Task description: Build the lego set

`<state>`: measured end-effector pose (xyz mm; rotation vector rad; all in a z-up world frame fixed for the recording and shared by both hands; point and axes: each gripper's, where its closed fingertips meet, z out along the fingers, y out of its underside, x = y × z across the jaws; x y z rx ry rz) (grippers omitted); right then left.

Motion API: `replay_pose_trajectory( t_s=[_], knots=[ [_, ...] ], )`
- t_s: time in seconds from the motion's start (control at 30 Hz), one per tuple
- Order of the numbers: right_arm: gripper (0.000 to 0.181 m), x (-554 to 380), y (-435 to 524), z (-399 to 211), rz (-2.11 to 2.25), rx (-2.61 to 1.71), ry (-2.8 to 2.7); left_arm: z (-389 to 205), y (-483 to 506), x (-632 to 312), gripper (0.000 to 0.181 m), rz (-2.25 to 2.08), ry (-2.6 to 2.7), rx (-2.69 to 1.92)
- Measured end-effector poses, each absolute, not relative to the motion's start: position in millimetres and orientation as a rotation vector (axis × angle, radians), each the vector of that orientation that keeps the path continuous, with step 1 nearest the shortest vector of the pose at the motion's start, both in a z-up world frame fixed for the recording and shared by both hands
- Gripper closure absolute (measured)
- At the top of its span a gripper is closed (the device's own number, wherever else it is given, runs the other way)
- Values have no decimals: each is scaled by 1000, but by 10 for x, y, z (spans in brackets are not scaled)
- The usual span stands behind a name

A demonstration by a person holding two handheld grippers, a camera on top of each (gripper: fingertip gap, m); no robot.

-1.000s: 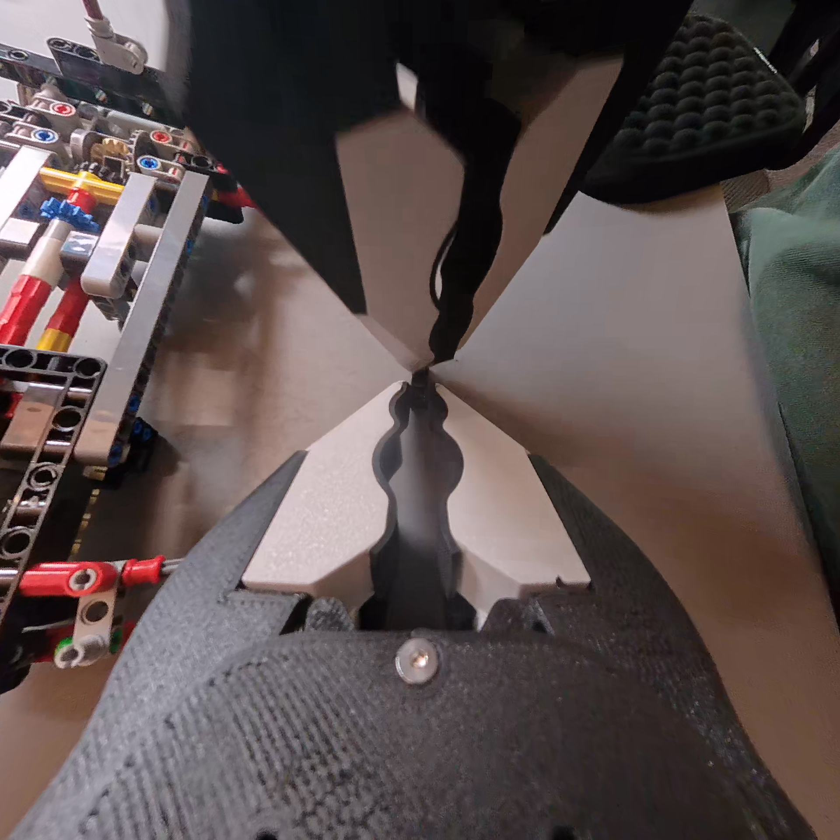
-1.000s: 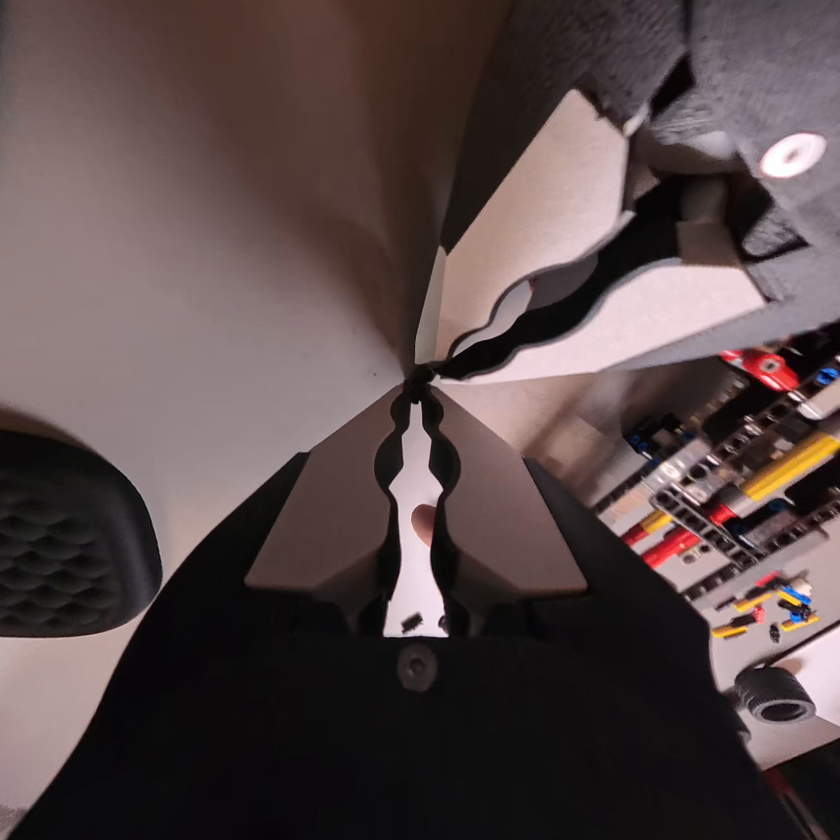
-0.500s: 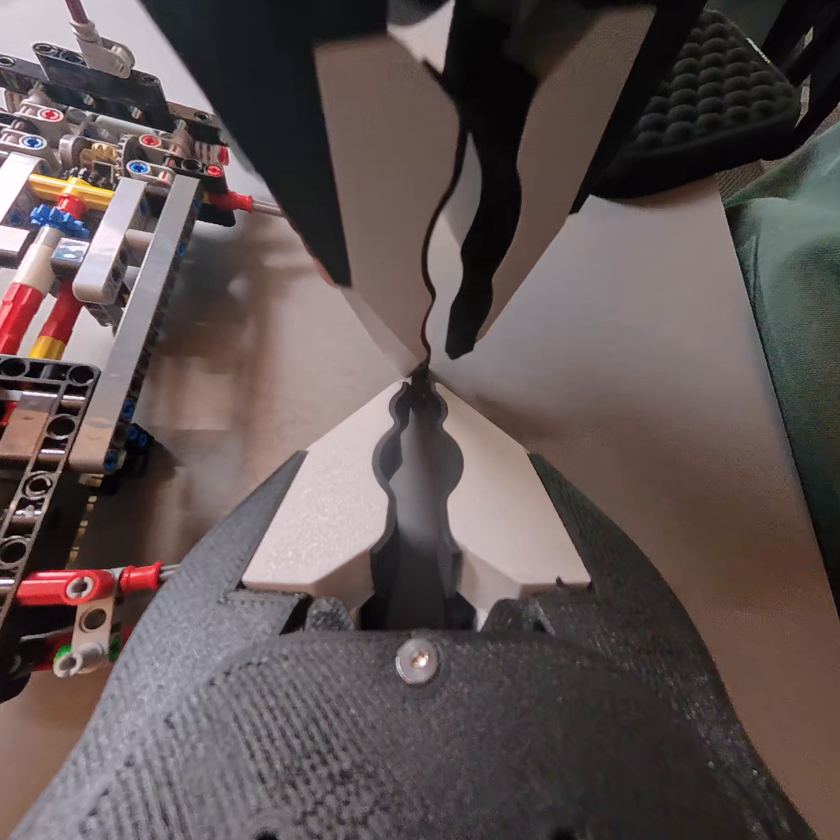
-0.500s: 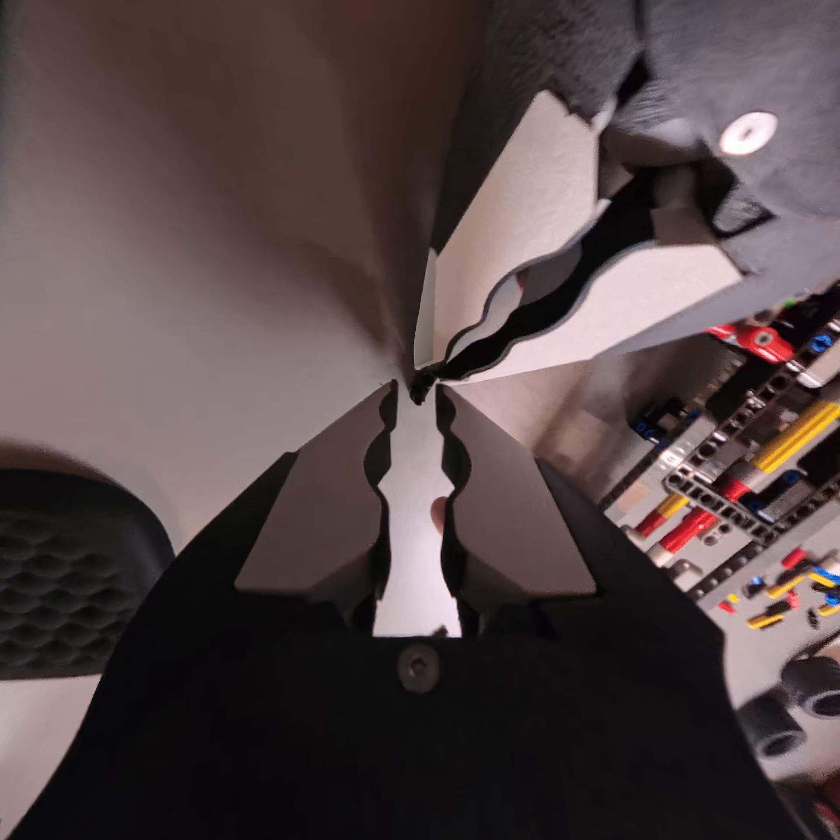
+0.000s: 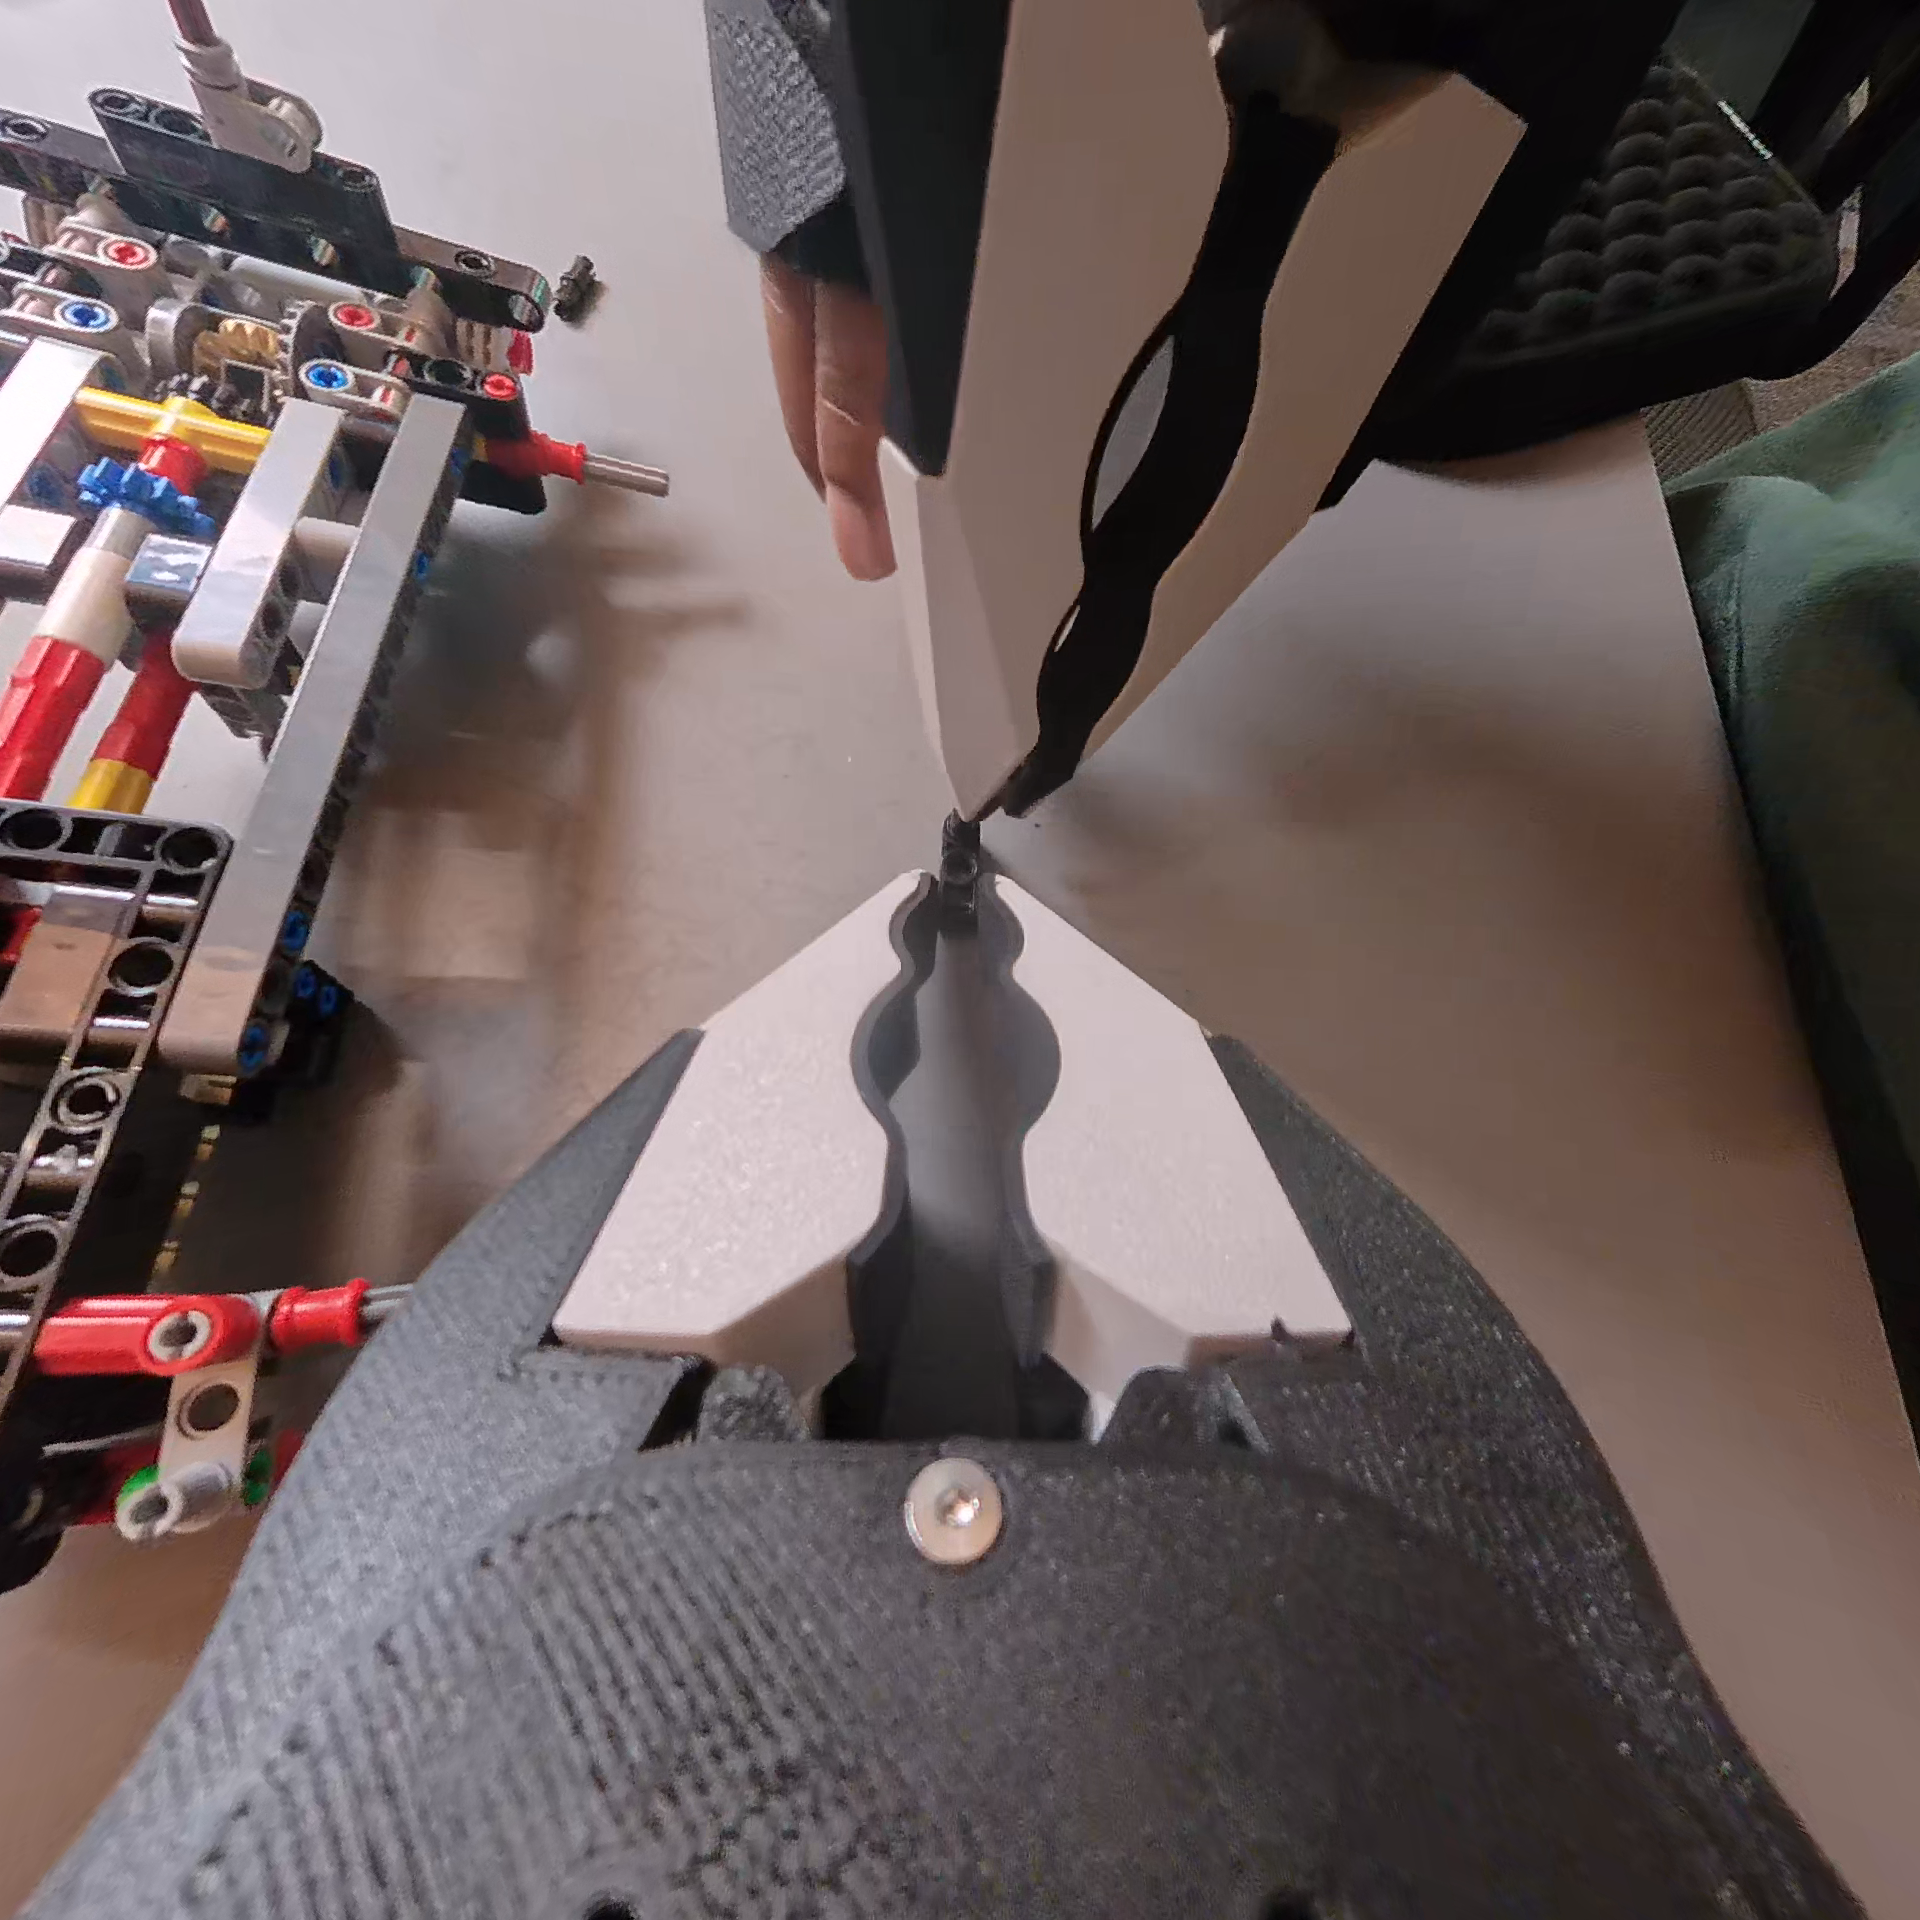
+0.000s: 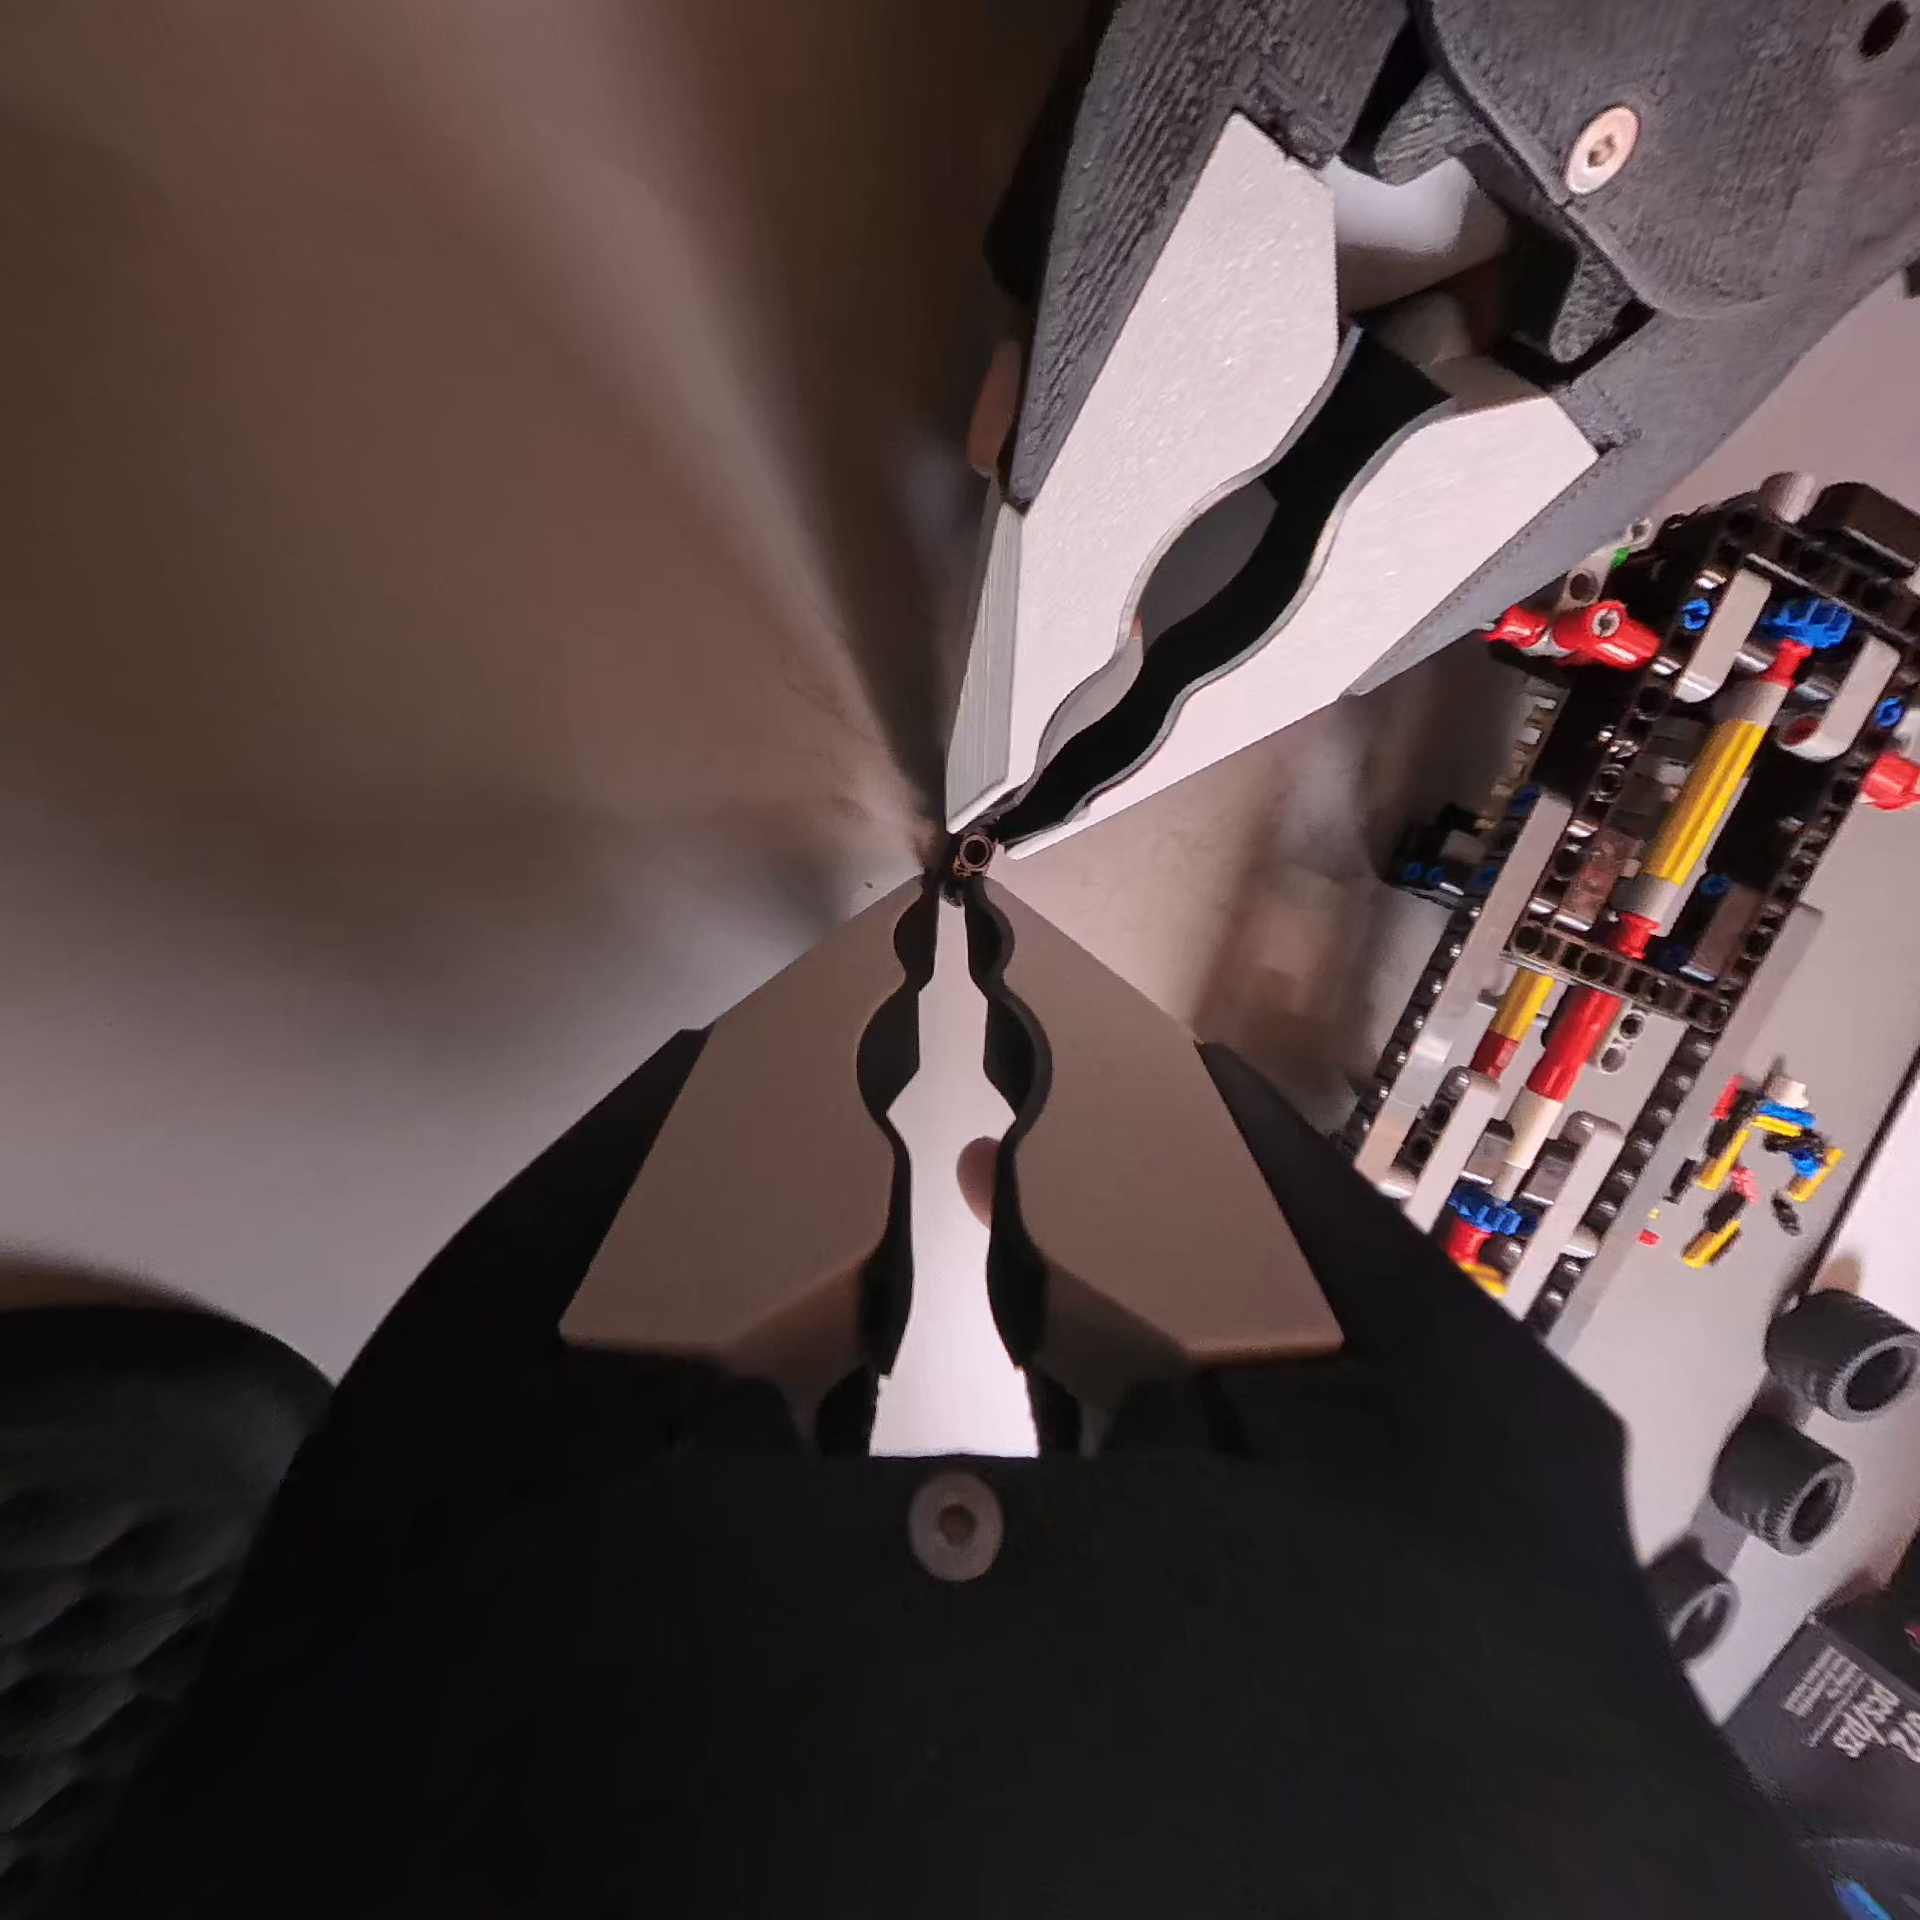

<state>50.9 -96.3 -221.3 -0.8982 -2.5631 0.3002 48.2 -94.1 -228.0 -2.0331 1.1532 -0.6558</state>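
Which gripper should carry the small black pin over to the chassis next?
Left. The left gripper is shut on the black pin, and the chassis lies on its side. The right gripper is slightly open, its tips just off the pin, holding nothing.

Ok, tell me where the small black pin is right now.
The black pin sits pinched at the left gripper tips, centre of the left wrist view, just under the right gripper tips, right of the lego chassis.

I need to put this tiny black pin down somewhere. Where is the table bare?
Bare: the tan tabletop between the multicoloured lego chassis and the green cloth, right of the left tool shut on the small black pin. Crowded: beyond the chassis, where loose coloured pieces and black rubber tyres lie.
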Motion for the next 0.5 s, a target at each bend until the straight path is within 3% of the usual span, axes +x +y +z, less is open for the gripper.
replay_pose_trajectory(
  t_s=[0.37, 0.5],
  knots=[
    [181, 498, -951, -2215, 196, -889, -2562, -2281, -938, 485, 175, -632, 1151, -2031],
    [167, 538, -994, -2212, 310, -996, -2508, -2276, -938, 486, 175, -612, 1145, -2033]
  ],
)
